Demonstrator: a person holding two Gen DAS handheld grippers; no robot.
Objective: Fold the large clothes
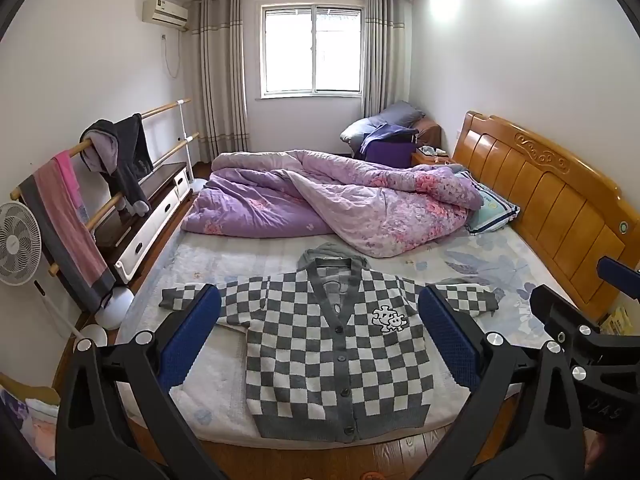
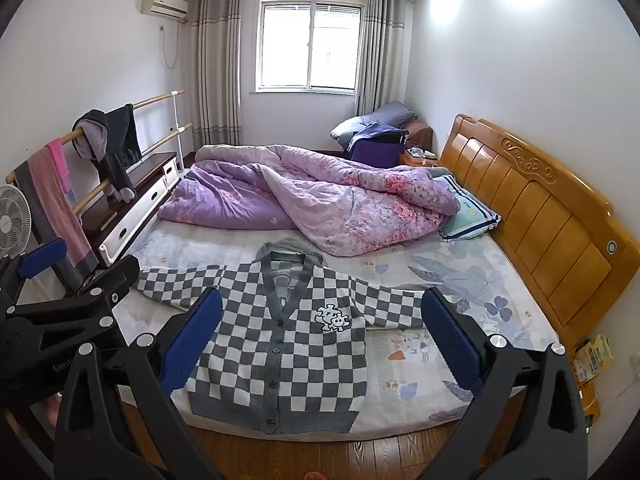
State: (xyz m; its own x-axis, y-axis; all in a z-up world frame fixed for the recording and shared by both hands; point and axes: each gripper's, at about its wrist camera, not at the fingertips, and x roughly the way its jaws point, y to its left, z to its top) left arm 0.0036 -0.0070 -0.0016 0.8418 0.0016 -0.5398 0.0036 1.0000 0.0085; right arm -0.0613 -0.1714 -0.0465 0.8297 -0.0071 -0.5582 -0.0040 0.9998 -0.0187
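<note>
The near edge of the bed (image 1: 224,420) and the floor (image 1: 320,460) below it are partly hidden by the black frames of both claws, and the fisheye rim darkens each corner. In the left view the left gripper (image 1: 320,320) hangs above the cardigan (image 1: 340,356) with its blue pads (image 1: 188,336) spread wide and nothing between them; its fingers cover part of each sleeve. The right gripper (image 2: 322,324) is just as wide open and empty in its own view, its pads (image 2: 452,340) in front of the sleeve end on that side. Each tool also shows at the edge of the other's view, too cut off there to read. The cardigan, checked grey and white, lies flat and buttoned on the sheet near the foot edge, sleeves out to both sides, its hood touching or just under the quilt (image 1: 332,204), which cannot be told apart there. A small patch (image 1: 389,319) on the chest is too small to make out. The quilt is bunched across the far half of the bed and hides most of a pillow (image 1: 490,208) by the headboard (image 1: 552,208). Clothes hang on a rail (image 1: 120,152) beside a fan (image 1: 18,244) cut by the frame edge. A yellow packet (image 2: 594,354) by the wall is unreadable.
</note>
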